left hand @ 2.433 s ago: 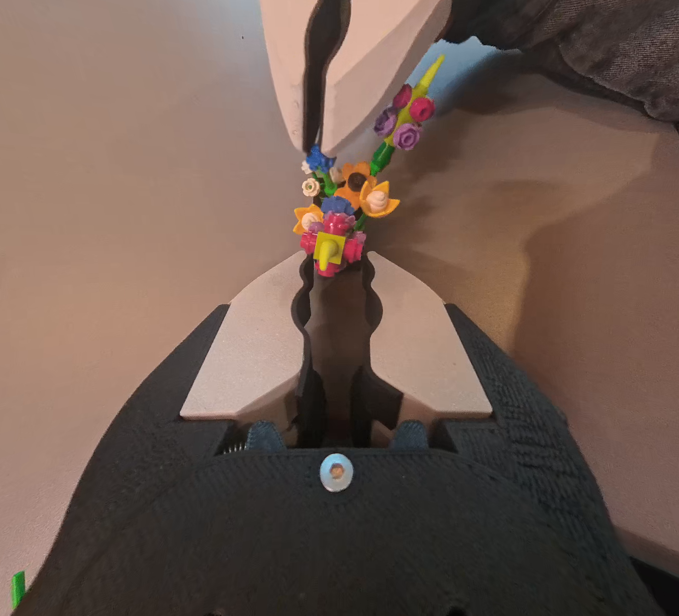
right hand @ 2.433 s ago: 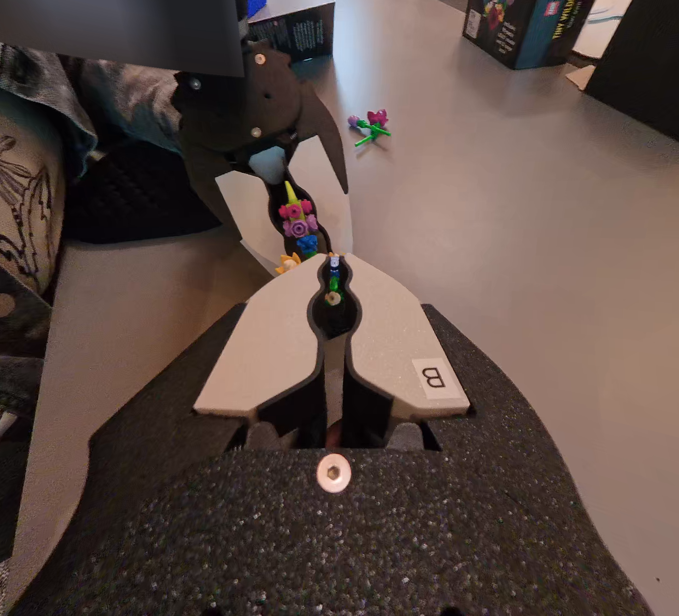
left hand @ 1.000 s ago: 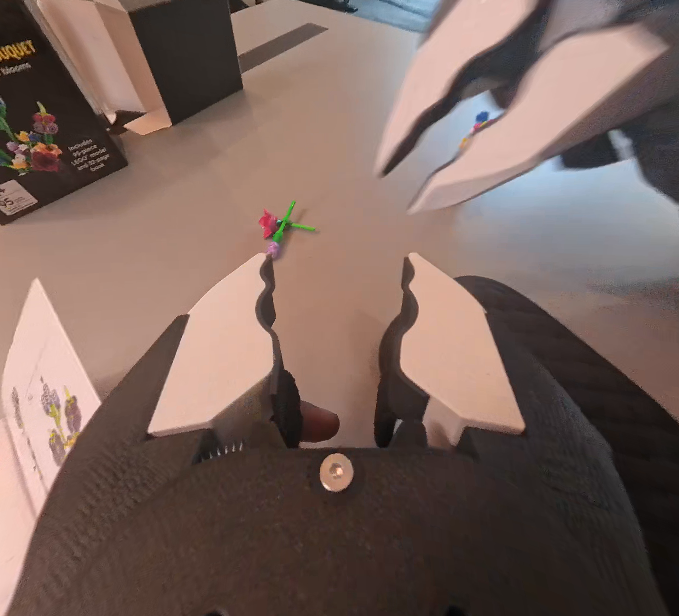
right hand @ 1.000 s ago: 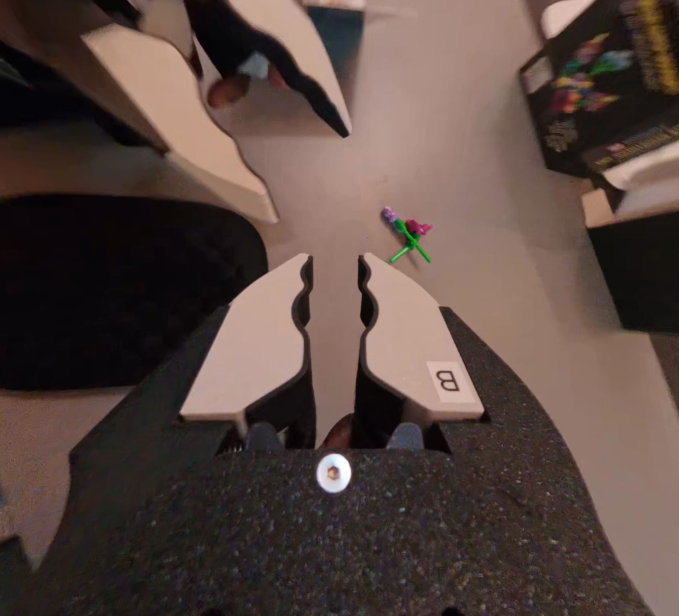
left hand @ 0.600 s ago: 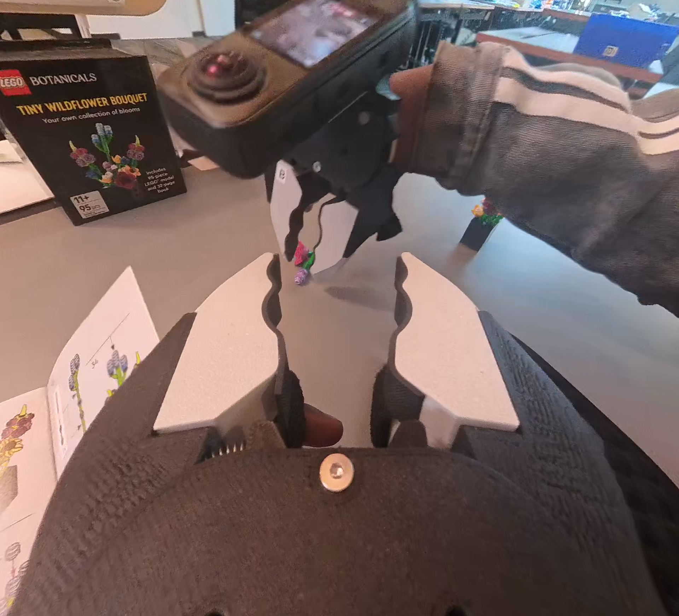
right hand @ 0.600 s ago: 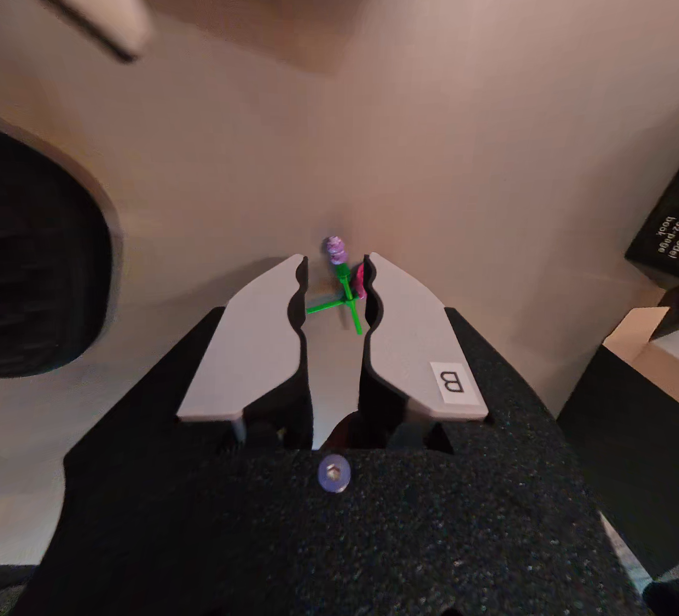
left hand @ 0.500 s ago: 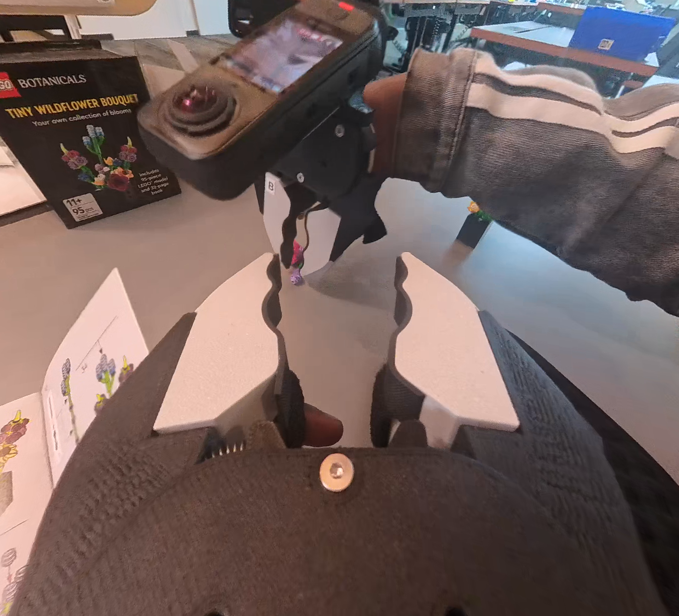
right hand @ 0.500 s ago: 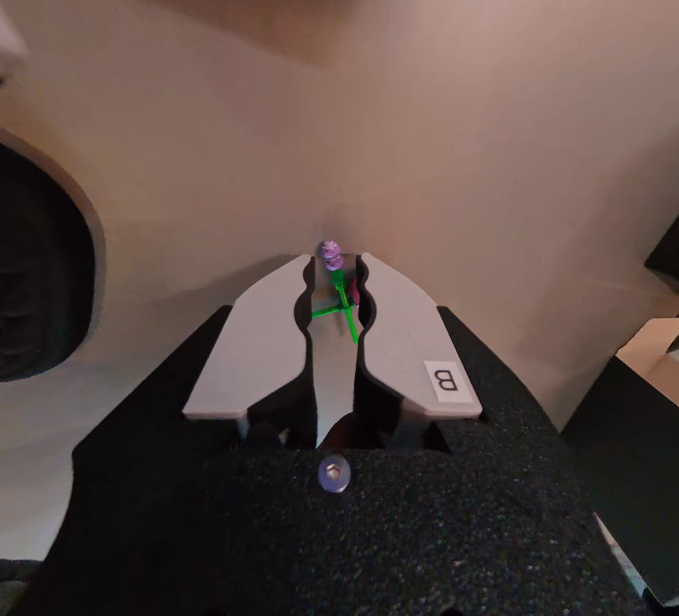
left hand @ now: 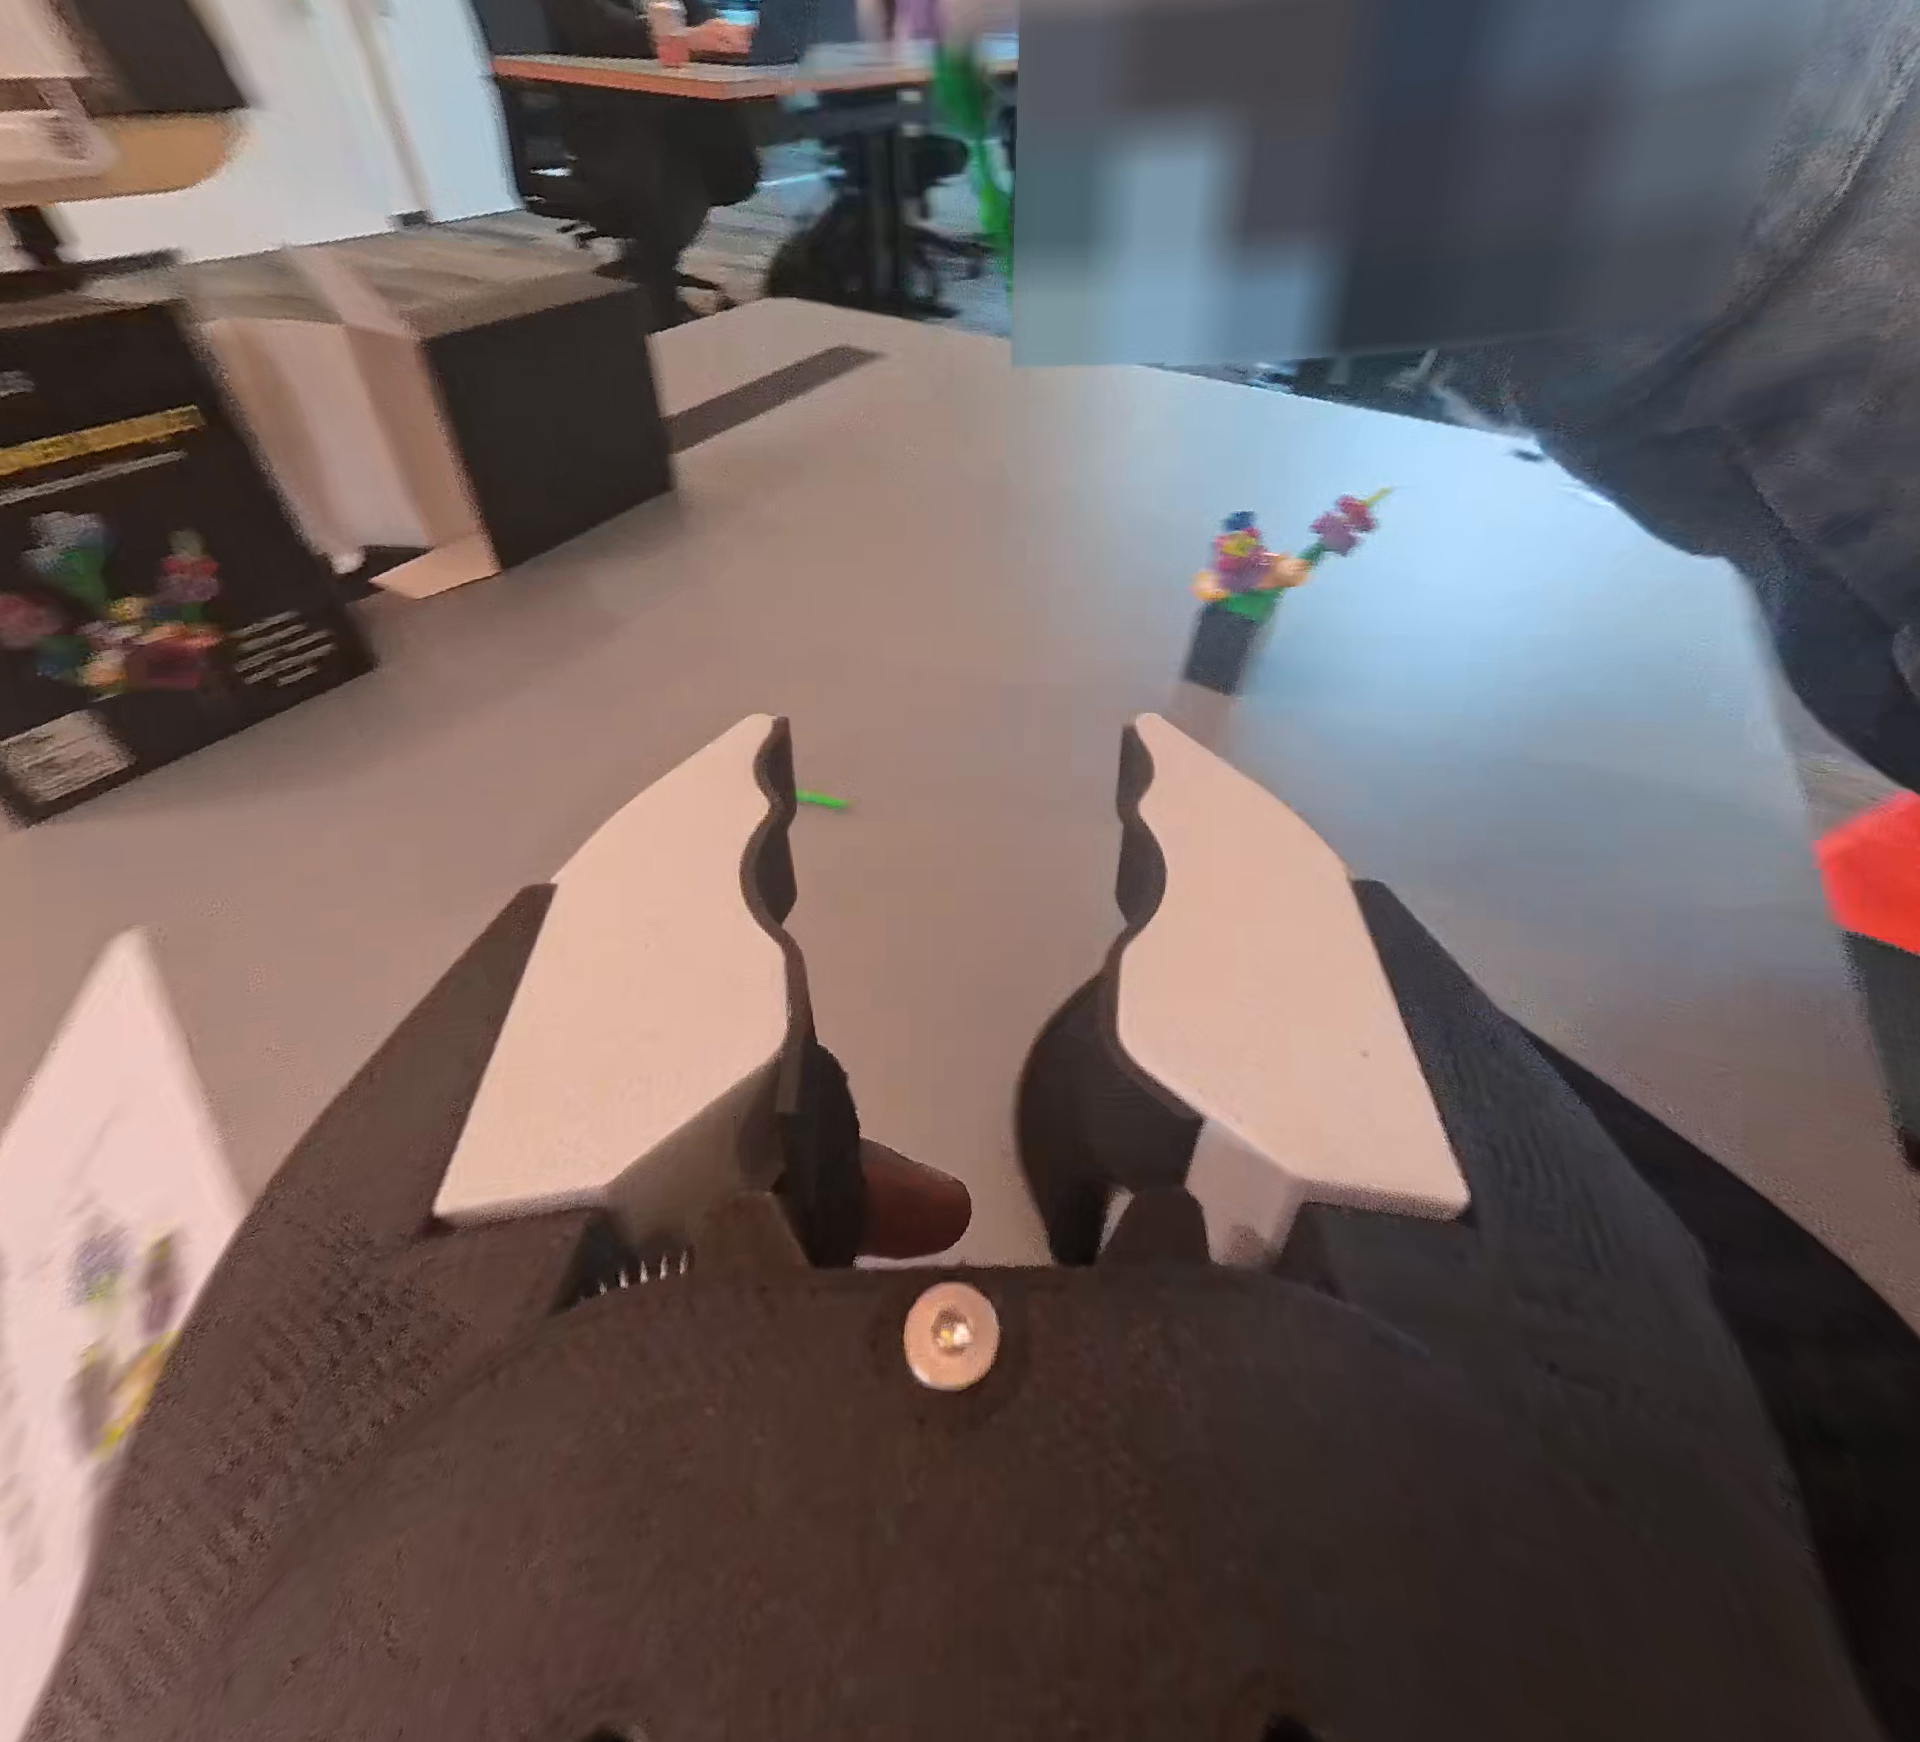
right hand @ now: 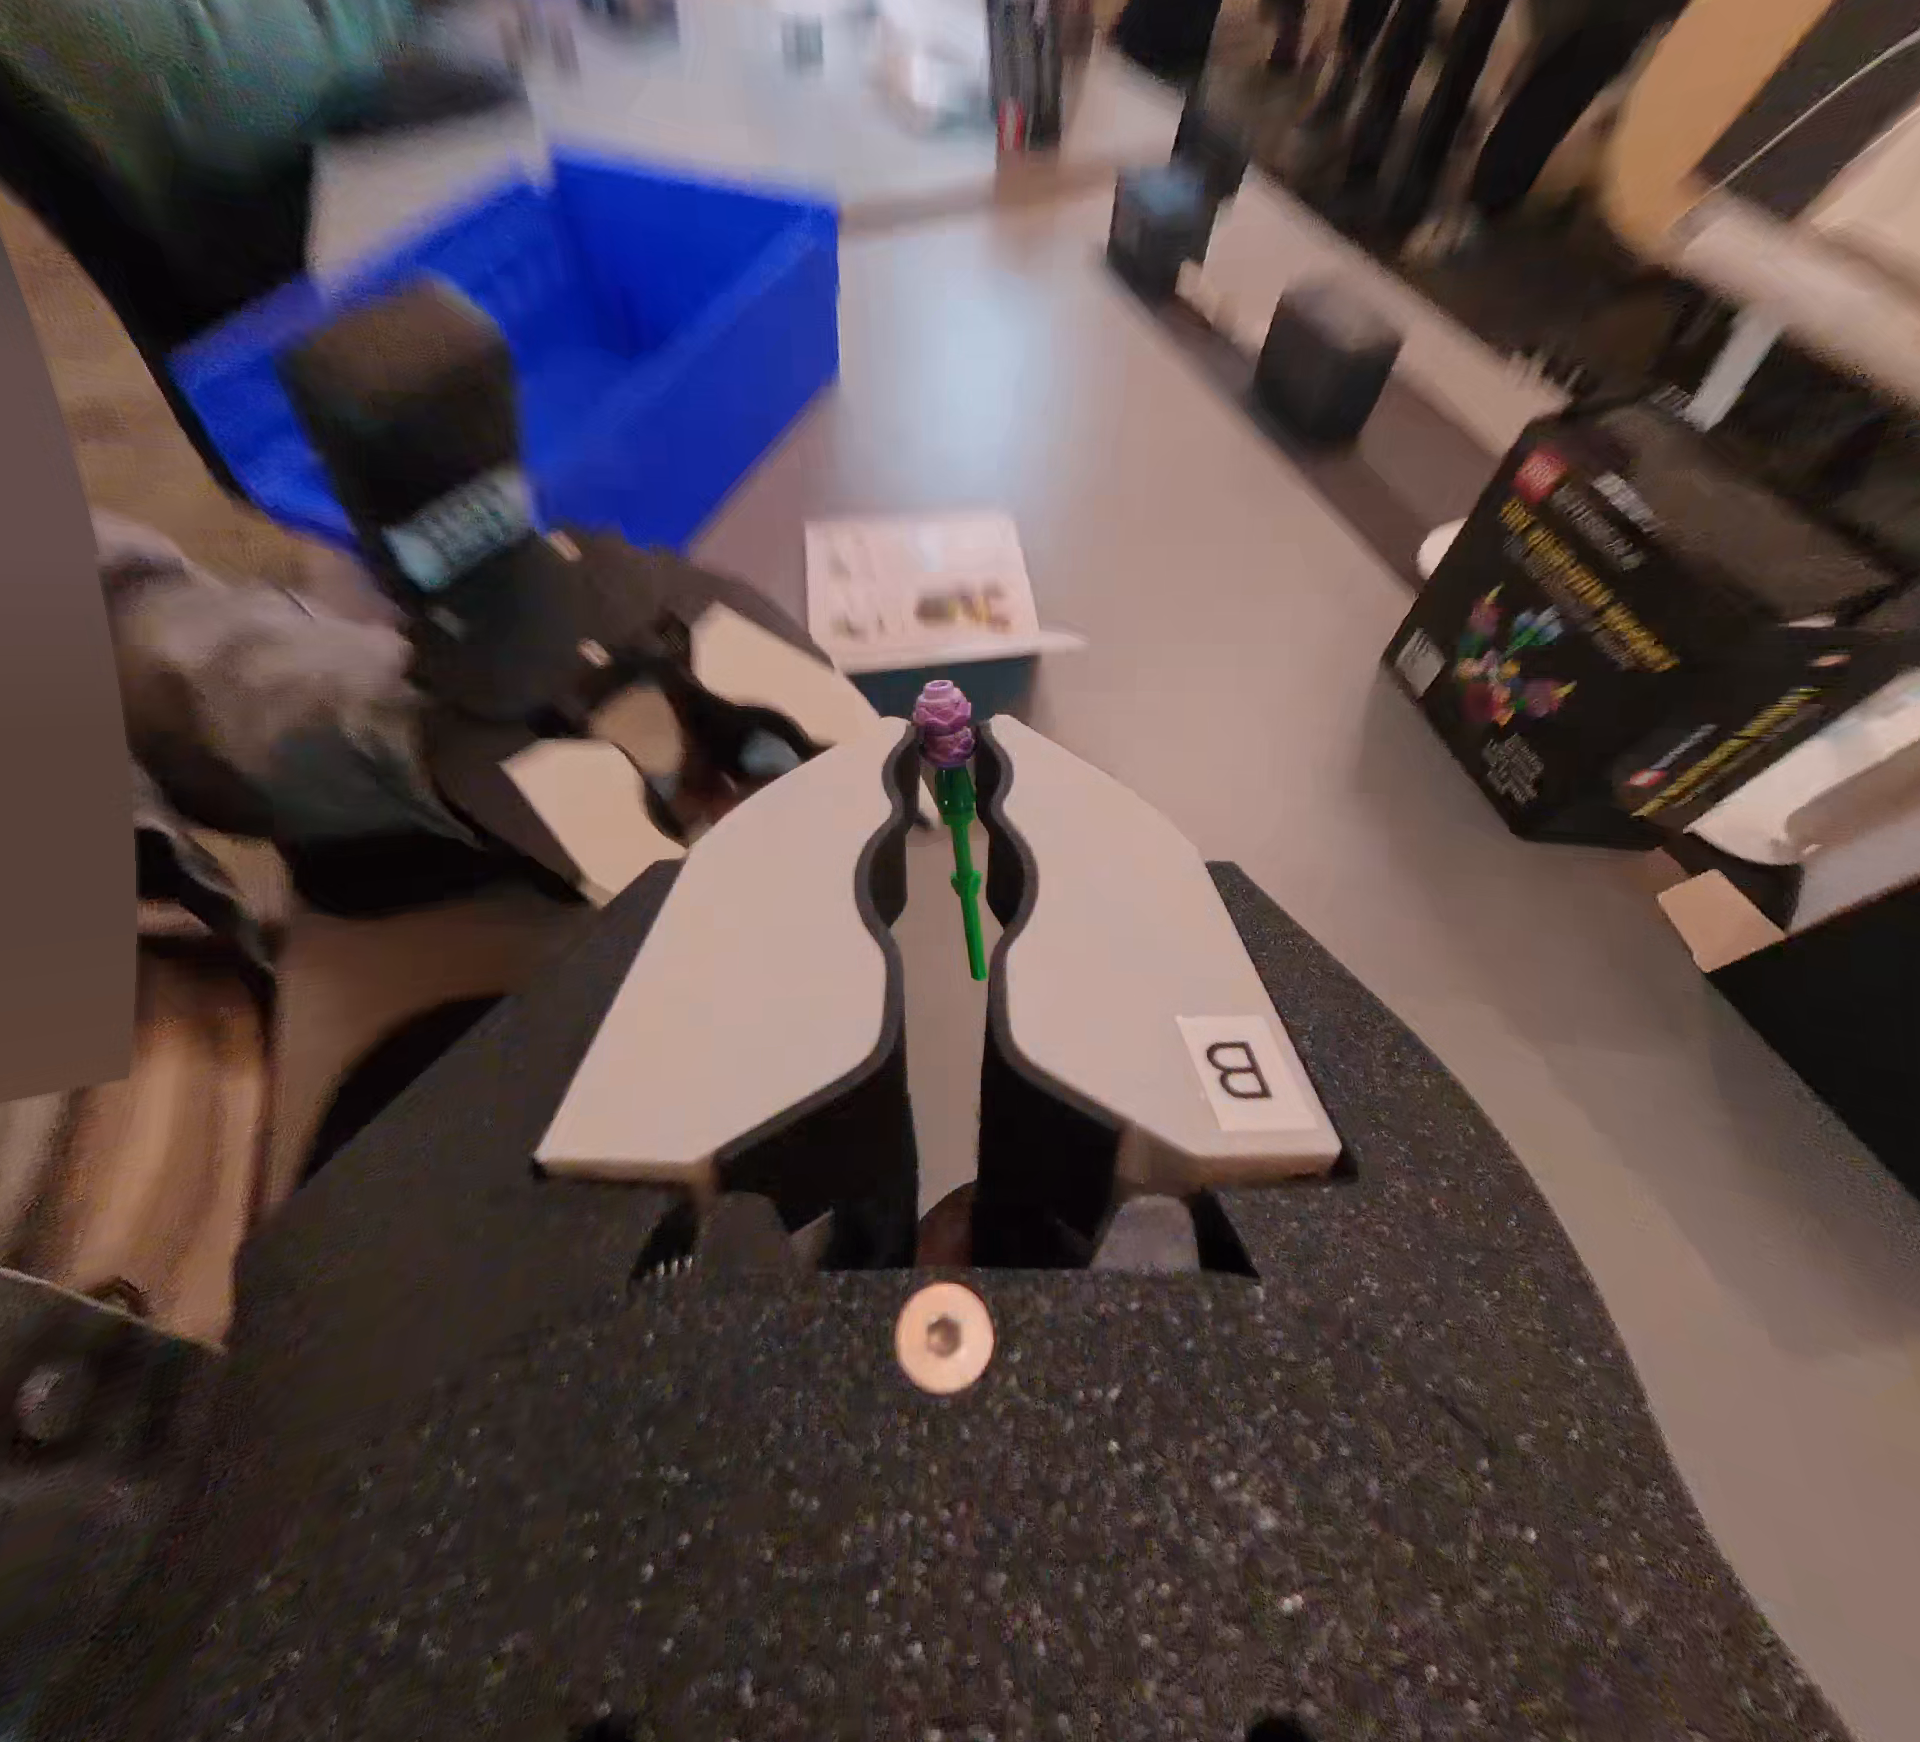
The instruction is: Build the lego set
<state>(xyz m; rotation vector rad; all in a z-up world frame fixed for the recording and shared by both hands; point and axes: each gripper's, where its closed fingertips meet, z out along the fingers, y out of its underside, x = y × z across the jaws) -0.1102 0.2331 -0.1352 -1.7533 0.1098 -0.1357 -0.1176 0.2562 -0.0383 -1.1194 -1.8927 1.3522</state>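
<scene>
My right gripper (right hand: 948,728) is shut on a purple lego flower (right hand: 943,713). Its green stem (right hand: 962,861) runs back between the fingers, and it is held up off the grey table (right hand: 1164,487). My left gripper (left hand: 956,734) is open and empty, low over the table; it also shows in the right wrist view (right hand: 665,736). A small green piece (left hand: 823,800) lies on the table just past its left fingertip. A small lego bouquet in a black pot (left hand: 1238,586) stands farther right. The held flower shows blurred at the top of the left wrist view (left hand: 961,92).
The black lego set box (left hand: 156,570) (right hand: 1621,632) stands to one side, with an open black cardboard box (left hand: 540,414) behind it. The instruction booklet (left hand: 94,1173) (right hand: 914,591) lies open. A blue bin (right hand: 644,321) sits beyond. A person's dark sleeve (left hand: 1714,342) is at the right. One gripper's finger ends stand about 9 cm off the other's.
My right gripper has closed on the purple flower stem and lifted it off the table. A green piece stays behind on the table. My left gripper has stayed open.
</scene>
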